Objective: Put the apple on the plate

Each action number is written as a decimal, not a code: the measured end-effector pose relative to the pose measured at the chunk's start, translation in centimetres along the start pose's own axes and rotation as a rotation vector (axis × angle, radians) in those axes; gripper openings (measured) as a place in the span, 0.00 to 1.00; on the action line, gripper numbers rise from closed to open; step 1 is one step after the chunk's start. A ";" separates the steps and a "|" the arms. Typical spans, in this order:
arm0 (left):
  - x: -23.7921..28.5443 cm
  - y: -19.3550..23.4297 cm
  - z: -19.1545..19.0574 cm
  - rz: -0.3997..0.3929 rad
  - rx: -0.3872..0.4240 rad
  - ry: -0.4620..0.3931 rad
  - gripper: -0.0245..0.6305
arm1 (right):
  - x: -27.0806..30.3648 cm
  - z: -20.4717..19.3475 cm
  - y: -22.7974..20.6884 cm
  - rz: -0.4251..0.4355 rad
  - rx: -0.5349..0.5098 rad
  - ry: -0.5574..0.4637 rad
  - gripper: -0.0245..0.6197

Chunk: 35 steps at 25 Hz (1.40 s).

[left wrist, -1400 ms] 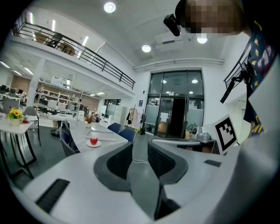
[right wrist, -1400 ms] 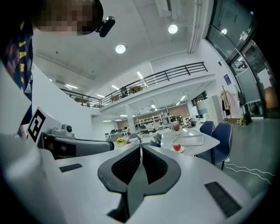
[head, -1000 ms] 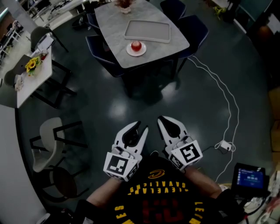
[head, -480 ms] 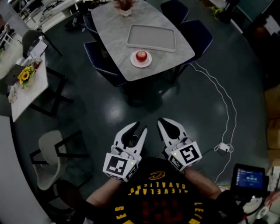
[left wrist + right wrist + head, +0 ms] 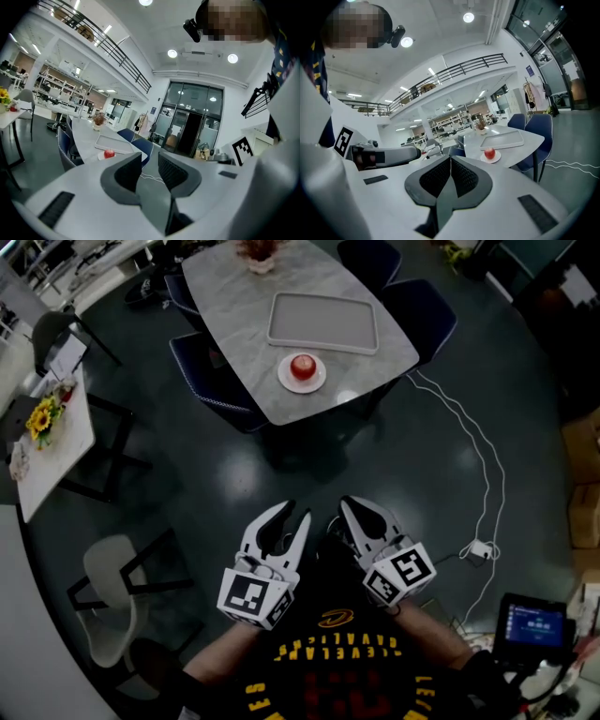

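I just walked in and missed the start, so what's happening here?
A person stands back from the table, holding a gripper in each hand close to the body. The left gripper has its jaws apart and the right gripper has them together; neither holds anything. Across the floor, the apple already sits on the plate near the table's edge, next to an empty tray.

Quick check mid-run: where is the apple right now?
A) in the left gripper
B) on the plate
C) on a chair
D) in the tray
B: the head view shows the apple resting on the plate, beside the tray, while the left gripper and right gripper are far from it and hold nothing.
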State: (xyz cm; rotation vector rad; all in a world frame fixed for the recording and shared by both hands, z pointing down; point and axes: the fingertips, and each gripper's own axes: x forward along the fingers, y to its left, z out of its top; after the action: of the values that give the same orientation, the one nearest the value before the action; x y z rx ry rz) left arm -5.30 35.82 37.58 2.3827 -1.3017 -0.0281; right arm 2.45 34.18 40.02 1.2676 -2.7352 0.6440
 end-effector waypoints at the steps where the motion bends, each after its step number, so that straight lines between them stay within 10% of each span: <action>1: 0.1 0.1 0.1 -0.002 -0.003 0.002 0.21 | 0.2 0.1 -0.1 -0.005 0.004 -0.002 0.05; 35: 21.8 9.4 9.0 0.258 -0.010 -0.022 0.21 | 16.8 10.4 -20.1 0.159 0.077 0.025 0.05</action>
State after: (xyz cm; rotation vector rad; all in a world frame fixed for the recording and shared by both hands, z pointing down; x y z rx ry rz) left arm -2.52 10.64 36.85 2.1935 -1.6049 0.0154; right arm 7.50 6.43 41.23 1.0551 -2.8371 0.7806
